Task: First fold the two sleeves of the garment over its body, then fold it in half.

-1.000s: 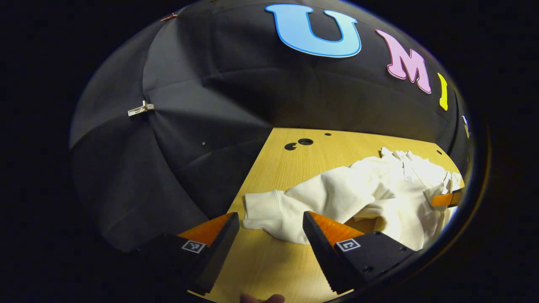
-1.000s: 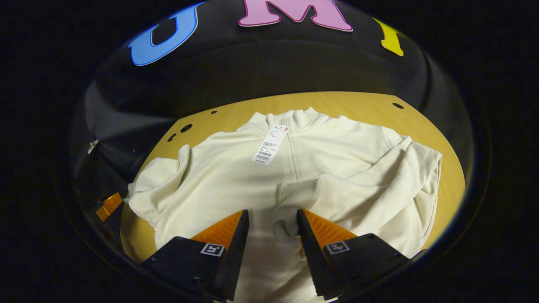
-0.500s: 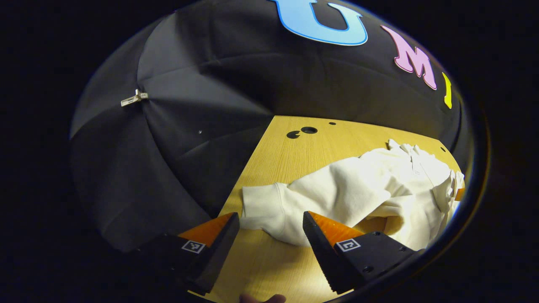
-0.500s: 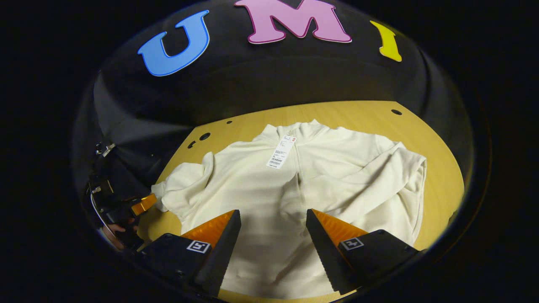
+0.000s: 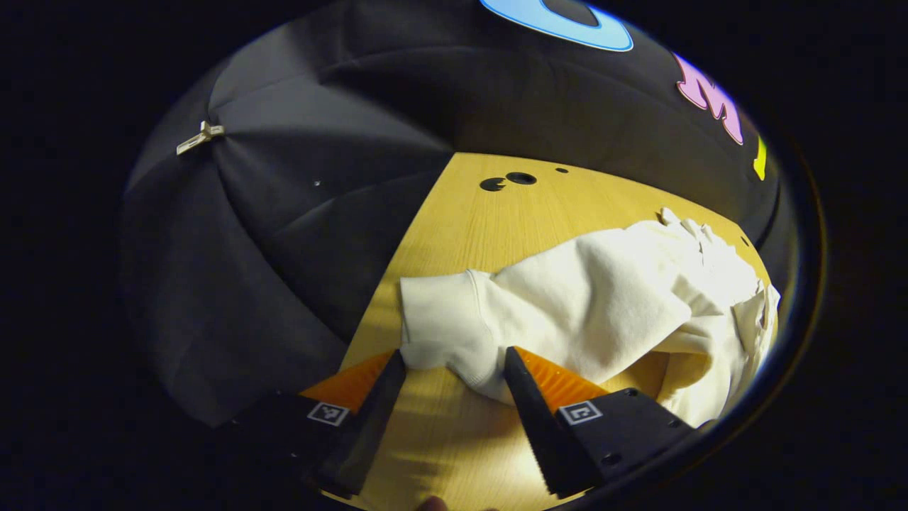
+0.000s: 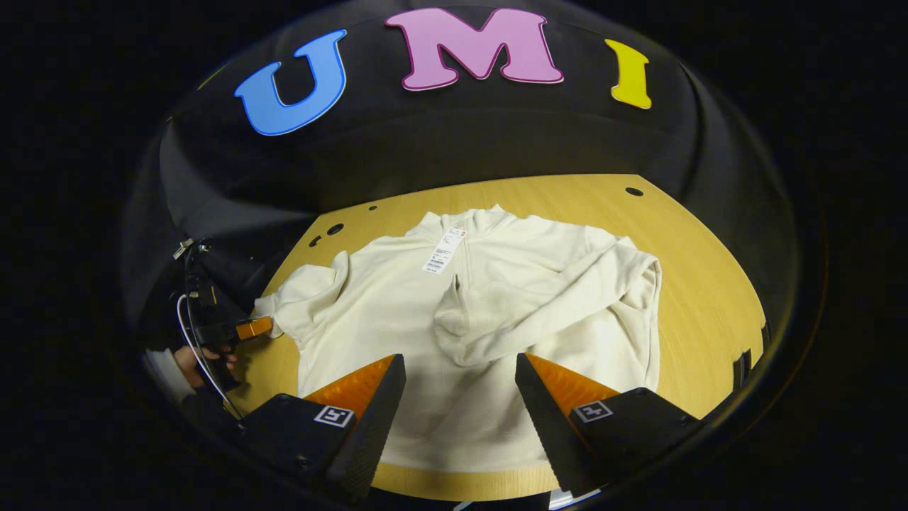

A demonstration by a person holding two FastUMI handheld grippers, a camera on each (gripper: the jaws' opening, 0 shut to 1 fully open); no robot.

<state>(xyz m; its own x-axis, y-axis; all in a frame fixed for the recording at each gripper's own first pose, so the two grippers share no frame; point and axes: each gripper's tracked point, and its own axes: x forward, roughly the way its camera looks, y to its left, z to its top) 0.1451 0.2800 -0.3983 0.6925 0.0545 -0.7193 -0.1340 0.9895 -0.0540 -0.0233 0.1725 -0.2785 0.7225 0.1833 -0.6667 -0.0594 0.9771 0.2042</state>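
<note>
I observe the cream garment (image 6: 489,312) flat on the wooden table (image 6: 695,284), one sleeve (image 6: 539,305) folded across its body beside the hang tag (image 6: 440,252). My left gripper (image 5: 450,365) stands wide around the other sleeve's cuff (image 5: 440,326), not clamped. My right gripper (image 6: 461,369) hovers wide above the garment's hem.

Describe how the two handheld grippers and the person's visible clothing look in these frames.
Each gripper, left gripper and right gripper, has two wedge-shaped fingers with ridged inner faces on black blocks bearing small square black-and-white markers. In the right gripper view the left one trails a thin pale cable, held by a hand with a light sleeve.
</note>
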